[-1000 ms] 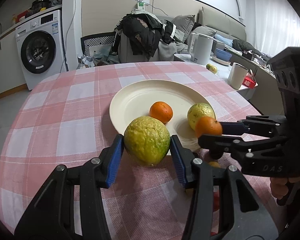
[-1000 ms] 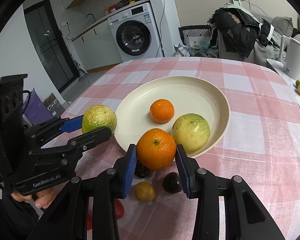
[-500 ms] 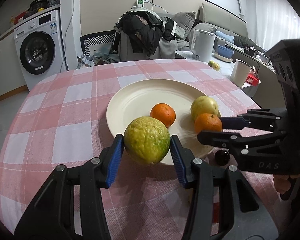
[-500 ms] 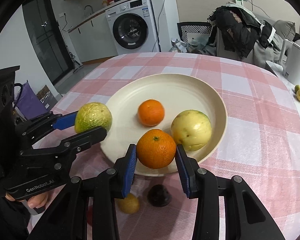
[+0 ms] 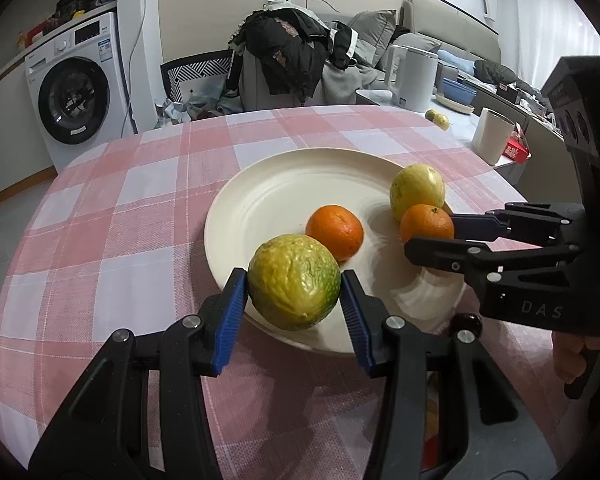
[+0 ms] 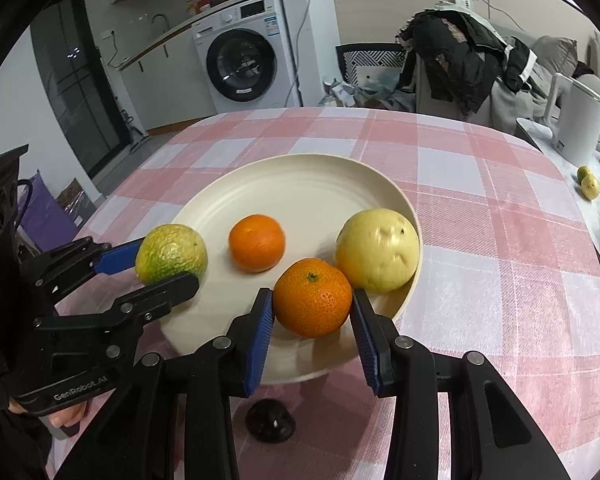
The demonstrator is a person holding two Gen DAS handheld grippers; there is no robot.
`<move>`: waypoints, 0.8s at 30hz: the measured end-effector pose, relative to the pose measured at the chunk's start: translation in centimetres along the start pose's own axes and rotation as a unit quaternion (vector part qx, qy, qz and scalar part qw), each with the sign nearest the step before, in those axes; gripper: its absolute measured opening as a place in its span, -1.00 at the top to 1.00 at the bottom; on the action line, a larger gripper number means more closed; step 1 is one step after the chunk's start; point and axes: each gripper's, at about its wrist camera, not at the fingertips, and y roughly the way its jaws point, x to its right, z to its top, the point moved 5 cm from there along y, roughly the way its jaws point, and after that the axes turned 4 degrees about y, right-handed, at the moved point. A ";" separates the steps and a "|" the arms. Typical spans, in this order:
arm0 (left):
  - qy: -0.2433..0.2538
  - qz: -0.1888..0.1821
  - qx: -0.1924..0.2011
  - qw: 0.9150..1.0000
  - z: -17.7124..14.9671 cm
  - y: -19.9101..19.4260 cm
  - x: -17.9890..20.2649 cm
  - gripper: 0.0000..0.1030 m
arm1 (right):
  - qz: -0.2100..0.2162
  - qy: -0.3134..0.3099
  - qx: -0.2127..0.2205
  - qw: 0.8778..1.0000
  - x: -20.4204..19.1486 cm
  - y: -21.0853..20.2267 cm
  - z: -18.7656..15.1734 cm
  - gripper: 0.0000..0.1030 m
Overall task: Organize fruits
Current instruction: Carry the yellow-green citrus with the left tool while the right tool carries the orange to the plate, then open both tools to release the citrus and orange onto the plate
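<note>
Left gripper (image 5: 294,294) clamped on green fruit (image 5: 294,282), right gripper (image 6: 311,314) clamped on orange (image 6: 312,297), both over plate's (image 6: 308,168) near edge, likely for setting down beside orange and yellow fruit there.

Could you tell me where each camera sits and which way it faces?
Left wrist: on the left gripper, angled down over the plate; its fingers clamp a green fruit; the right gripper enters from the right.
Right wrist: on the right gripper, facing likewise, clamping an orange; the left gripper enters from the left.
Shared: plate, both held fruits, checked table.
</note>
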 end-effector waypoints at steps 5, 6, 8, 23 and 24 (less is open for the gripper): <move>0.001 0.004 -0.002 1.000 0.2 0.4 0.0 0.14 | -0.005 0.014 0.004 1.000 0.4 0.4 0.4 0.22; 0.003 0.006 -0.002 1.000 0.2 0.5 0.0 0.14 | -0.007 0.016 0.005 1.000 0.5 0.4 0.5 0.22; 0.004 0.007 -0.002 1.000 0.1 0.5 0.0 0.14 | -0.008 0.018 0.006 1.000 0.5 0.4 0.5 0.22; -0.001 0.015 0.040 0.999 -1.0 -4.5 -0.2 -0.64 | -0.008 0.038 0.033 0.999 0.7 -4.0 -1.3 -0.78; -0.001 0.015 0.043 0.999 -1.1 -5.1 -0.1 -0.68 | -0.003 0.044 0.031 0.999 0.8 -4.2 -1.5 -0.84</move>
